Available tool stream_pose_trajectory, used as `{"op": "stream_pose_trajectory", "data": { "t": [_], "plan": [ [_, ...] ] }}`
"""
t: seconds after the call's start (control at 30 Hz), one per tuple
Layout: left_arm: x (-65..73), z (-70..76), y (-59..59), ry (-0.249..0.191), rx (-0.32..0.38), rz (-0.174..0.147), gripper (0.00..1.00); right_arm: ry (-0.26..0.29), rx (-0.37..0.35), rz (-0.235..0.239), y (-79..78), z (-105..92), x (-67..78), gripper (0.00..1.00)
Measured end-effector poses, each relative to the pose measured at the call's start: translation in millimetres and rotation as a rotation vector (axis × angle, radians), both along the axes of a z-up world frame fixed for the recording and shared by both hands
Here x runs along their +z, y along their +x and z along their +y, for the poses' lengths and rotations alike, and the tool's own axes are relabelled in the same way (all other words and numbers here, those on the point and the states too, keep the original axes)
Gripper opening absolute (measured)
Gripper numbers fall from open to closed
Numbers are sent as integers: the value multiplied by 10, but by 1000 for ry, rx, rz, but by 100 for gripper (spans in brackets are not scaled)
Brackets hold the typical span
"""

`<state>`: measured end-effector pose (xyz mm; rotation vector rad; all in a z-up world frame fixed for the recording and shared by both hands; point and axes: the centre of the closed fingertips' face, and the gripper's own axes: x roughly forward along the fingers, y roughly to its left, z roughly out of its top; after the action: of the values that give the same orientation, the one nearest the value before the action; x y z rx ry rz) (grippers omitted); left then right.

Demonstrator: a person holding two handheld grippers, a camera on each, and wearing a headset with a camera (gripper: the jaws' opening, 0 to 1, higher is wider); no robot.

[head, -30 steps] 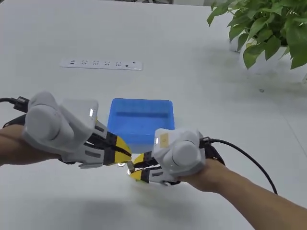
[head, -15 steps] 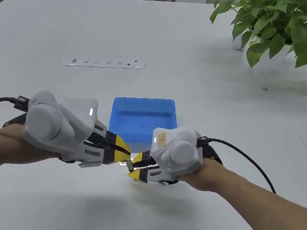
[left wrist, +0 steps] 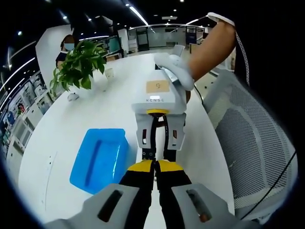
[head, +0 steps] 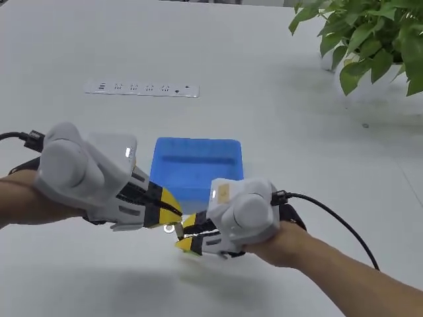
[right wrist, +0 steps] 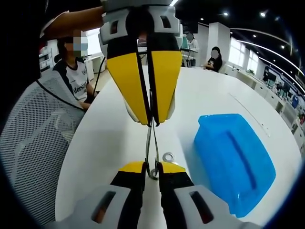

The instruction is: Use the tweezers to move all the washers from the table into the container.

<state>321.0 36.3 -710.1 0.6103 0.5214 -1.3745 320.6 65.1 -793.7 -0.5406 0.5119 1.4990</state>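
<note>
**Washer lies on the container side of the tweezers**

On the white table the blue container stands just beyond the two grippers, which meet nose to nose in front of its near wall. The left gripper has its yellow jaws pressed together on the narrow end of the tweezers. The right gripper has its jaws drawn in on the spread end, seemingly pinching it. The tweezers' long axis runs straight from one gripper to the other. A washer lies flat on the table just beside the right gripper's jaw tip, between the tweezers and the container. The right gripper is the nearer, so the pick likely needs only a short sideways swing towards the container.
</note>
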Motion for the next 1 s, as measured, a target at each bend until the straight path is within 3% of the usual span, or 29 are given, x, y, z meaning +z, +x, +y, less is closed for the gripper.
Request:
{"op": "stream_pose_trajectory", "data": {
  "t": [0.47,0.77,1.0],
  "plan": [
    [-11,-24,31,-2,-1,4,6,-9,-20,34,12,-15,-2,9],
    [-11,-32,17,26,-13,-18,6,-12,-22,37,8,-17,-4,9],
    [34,-35,-21,35,-21,-15,6,-6,-15,35,-30,-20,43,9]
  ]
}}
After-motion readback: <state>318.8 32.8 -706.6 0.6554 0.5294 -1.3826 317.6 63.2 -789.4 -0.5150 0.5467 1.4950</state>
